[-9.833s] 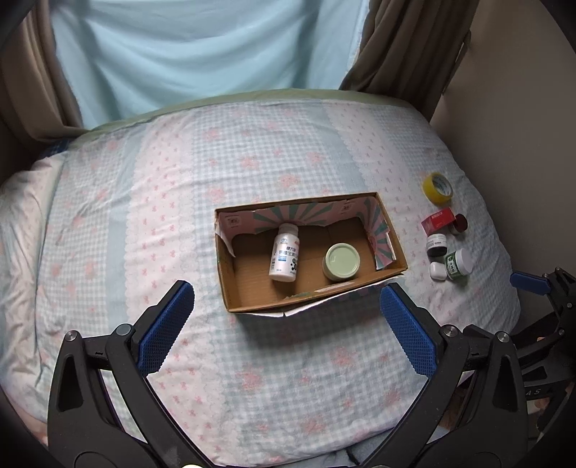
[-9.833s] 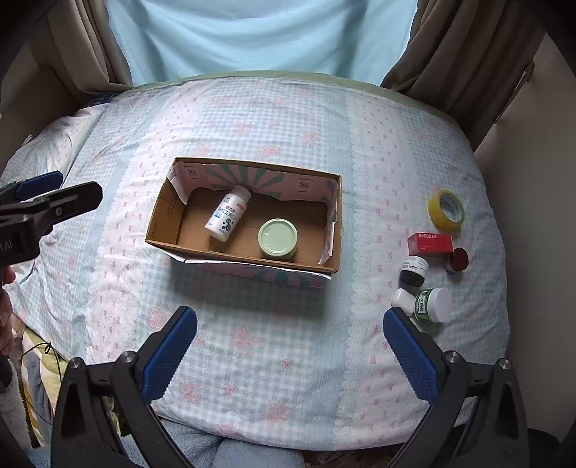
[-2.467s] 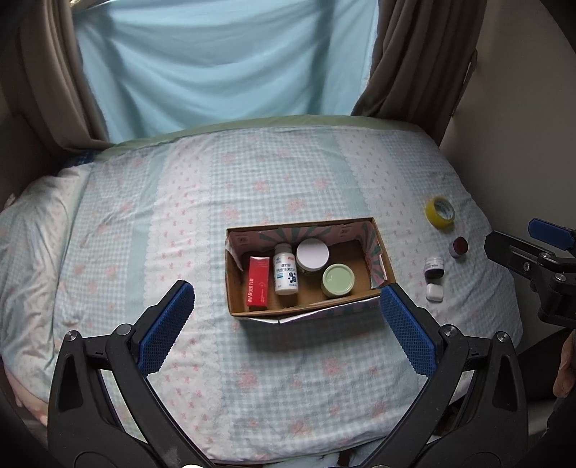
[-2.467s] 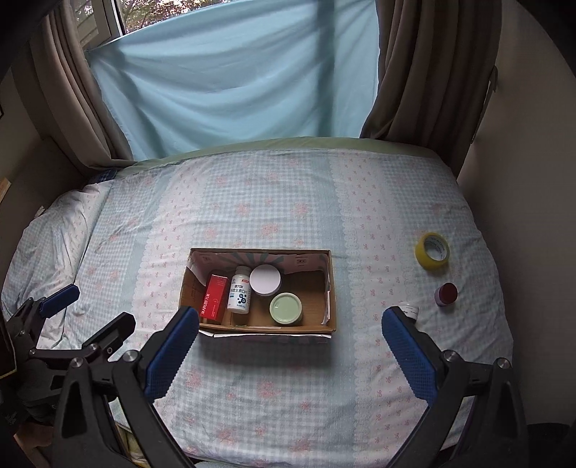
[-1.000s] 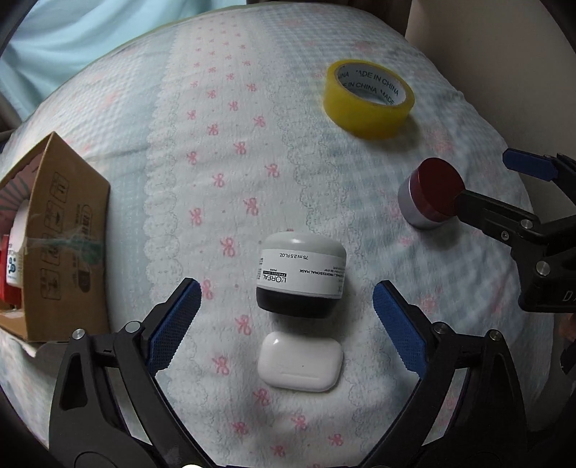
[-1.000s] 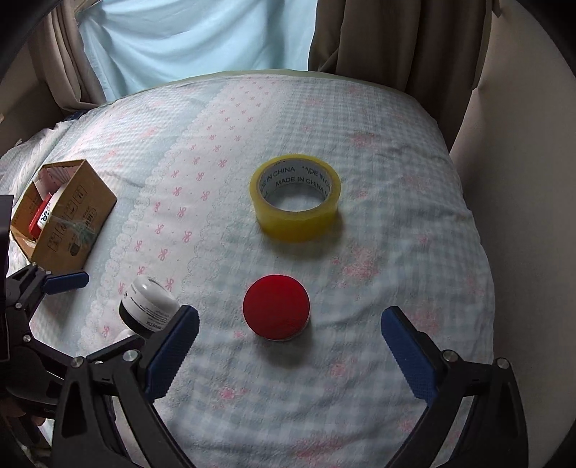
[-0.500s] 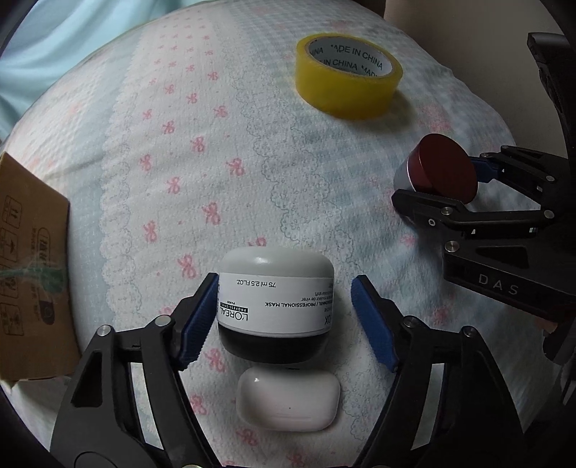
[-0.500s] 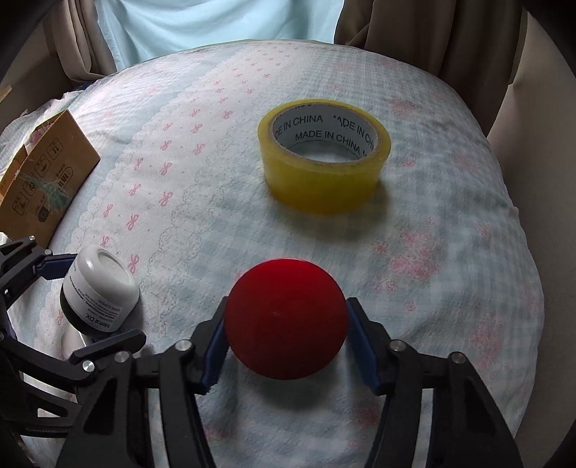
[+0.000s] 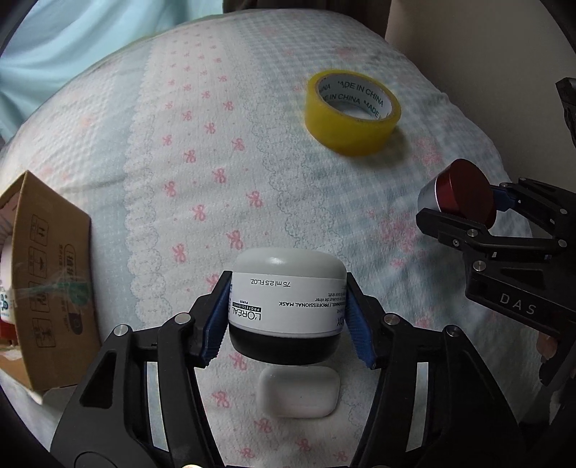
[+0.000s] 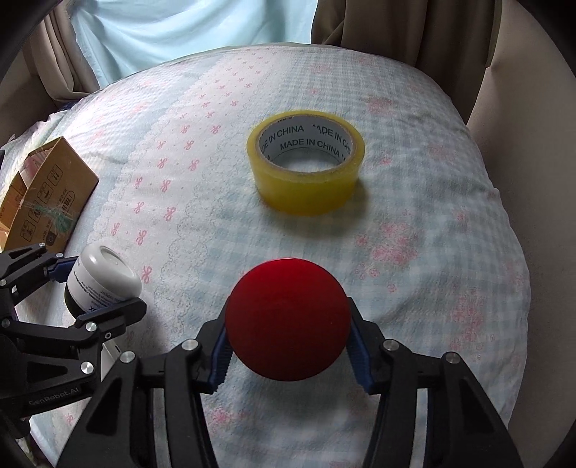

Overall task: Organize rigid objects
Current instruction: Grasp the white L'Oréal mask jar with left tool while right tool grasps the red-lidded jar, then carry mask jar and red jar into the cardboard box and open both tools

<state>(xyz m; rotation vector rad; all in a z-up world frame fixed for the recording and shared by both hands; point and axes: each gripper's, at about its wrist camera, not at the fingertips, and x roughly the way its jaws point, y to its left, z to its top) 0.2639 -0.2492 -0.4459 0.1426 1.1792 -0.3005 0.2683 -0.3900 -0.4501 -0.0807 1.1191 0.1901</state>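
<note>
My left gripper [image 9: 288,316] is shut on a black-and-white L'Oréal mask jar [image 9: 286,306], lying on its side between the blue pads, lifted a little above the bedspread; it also shows in the right wrist view [image 10: 100,284]. My right gripper [image 10: 288,342] is shut on a small jar with a red lid [image 10: 288,318], also seen in the left wrist view [image 9: 460,190]. A white earbud case [image 9: 298,390] lies on the bed under the mask jar. A yellow tape roll [image 10: 306,165] lies farther back on the bed [image 9: 345,111].
The cardboard box [image 9: 46,288] stands at the left, its end wall facing me; it also shows in the right wrist view [image 10: 46,194]. Curtains [image 10: 396,28] and a wall close the far and right sides. The bed edge drops off at right.
Both grippers have closed on their jars: the left on the mask jar, the right on the red-lidded jar. Both jars now sit slightly higher above the bedspread.
</note>
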